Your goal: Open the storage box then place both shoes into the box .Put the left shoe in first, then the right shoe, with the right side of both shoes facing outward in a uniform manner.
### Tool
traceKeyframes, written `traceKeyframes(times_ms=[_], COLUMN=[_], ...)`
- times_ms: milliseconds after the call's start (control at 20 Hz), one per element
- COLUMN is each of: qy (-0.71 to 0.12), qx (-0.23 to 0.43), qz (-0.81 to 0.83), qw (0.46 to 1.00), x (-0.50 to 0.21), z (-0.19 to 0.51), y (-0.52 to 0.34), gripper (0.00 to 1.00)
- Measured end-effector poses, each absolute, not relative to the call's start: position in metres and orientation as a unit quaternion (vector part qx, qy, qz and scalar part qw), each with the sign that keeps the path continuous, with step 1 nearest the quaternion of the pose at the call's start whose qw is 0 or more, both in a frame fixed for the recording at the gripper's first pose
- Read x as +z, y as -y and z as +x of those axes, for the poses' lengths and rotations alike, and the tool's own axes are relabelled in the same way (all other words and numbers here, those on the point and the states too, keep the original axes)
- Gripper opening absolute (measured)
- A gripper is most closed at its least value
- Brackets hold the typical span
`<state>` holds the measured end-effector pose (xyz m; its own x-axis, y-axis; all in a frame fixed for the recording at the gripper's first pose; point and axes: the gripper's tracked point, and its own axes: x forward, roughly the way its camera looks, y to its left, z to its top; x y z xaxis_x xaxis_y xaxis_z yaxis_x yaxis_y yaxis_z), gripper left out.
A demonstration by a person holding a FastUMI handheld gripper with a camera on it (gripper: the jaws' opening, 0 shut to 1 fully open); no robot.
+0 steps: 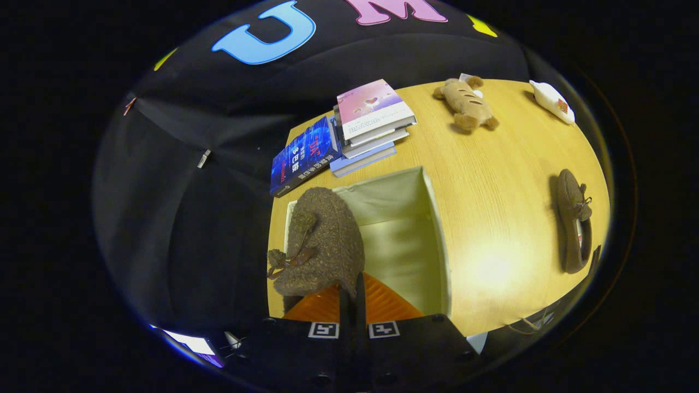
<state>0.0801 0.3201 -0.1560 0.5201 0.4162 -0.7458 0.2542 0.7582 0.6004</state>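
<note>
The storage box (404, 218) stands open on the desk (491, 180), just ahead of the hand-held gripper (352, 286), whose fingers are drawn close together and pinch the heel edge of a fuzzy brown shoe (322, 245). That shoe hangs over the left wall of the box, its toe pointing away and its small bow dangling outside the rim.

Going left to right, the first risk is there: the grip looks thin, on soft fabric only, so the shoe could slip or twist and land on the rim or outside the box, on the wrong side. If it drops flat in the middle it may also leave too little room for its partner.

Behind the box lies a blue book (303, 158) with a stack of books (371, 123) leaning on it. The blue cover carries printed characters, too small and warped to read with any certainty.

Further right a plush toy (467, 103) and a white object (552, 101) with a small red mark rest at the far edge. The second shoe (573, 229) lies well apart to the right, near the desk edge, where a careless reach could knock it off.
</note>
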Motion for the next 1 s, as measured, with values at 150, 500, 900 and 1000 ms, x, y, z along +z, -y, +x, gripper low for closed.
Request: traceKeyframes(times_ms=[150, 500, 900, 1000], qy=[-0.503, -0.529, -0.523, -0.521], qx=[0.049, 0.062, 0.104, 0.112], qz=[0.344, 0.354, 0.37, 0.371], qw=[0.792, 0.768, 0.761, 0.761], x=[-0.167, -0.181, -0.163, -0.158], z=[0.075, 0.064, 0.06, 0.057], y=[-0.334, -0.357, -0.365, -0.362], gripper=[0.06, 0.16, 0.58, 0.66])
